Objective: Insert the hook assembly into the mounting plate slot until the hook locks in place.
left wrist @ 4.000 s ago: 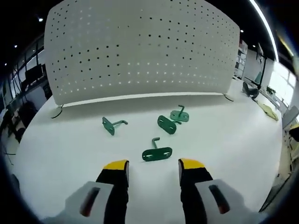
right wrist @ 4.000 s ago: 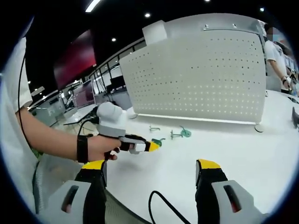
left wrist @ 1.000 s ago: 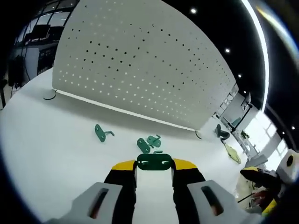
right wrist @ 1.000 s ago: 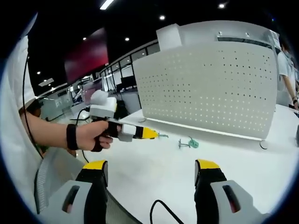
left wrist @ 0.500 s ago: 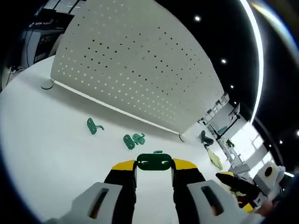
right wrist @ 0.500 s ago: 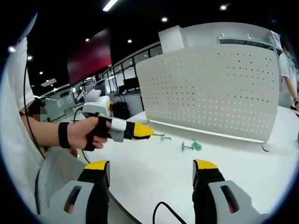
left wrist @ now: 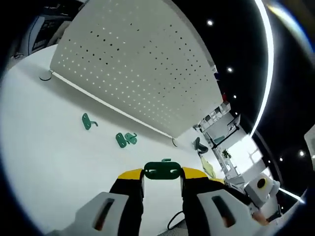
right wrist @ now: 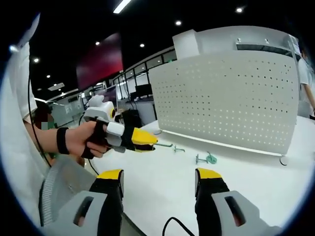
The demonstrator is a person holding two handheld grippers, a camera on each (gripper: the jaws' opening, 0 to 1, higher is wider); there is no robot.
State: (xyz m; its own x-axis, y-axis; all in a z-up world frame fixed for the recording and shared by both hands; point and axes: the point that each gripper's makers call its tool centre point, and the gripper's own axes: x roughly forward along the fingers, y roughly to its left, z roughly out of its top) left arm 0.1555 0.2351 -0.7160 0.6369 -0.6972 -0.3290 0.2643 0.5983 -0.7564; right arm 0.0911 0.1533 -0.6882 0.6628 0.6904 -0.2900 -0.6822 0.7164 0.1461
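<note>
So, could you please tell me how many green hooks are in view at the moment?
4: one clamped in the left hand-held gripper, a lone hook on the table, and two more touching each other near the pegboard.

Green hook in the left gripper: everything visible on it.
The green hook looks like painted metal: an oval base plate with two slots, a small hooked prong rising behind its top edge. It sits flat-on to the left gripper view, long axis crosswise, clamped at both ends between the yellow-tipped jaws of the left gripper, lifted off the white table. In the right gripper view only its thin prong pokes past those jaws, pointing toward the pegboard.
</note>
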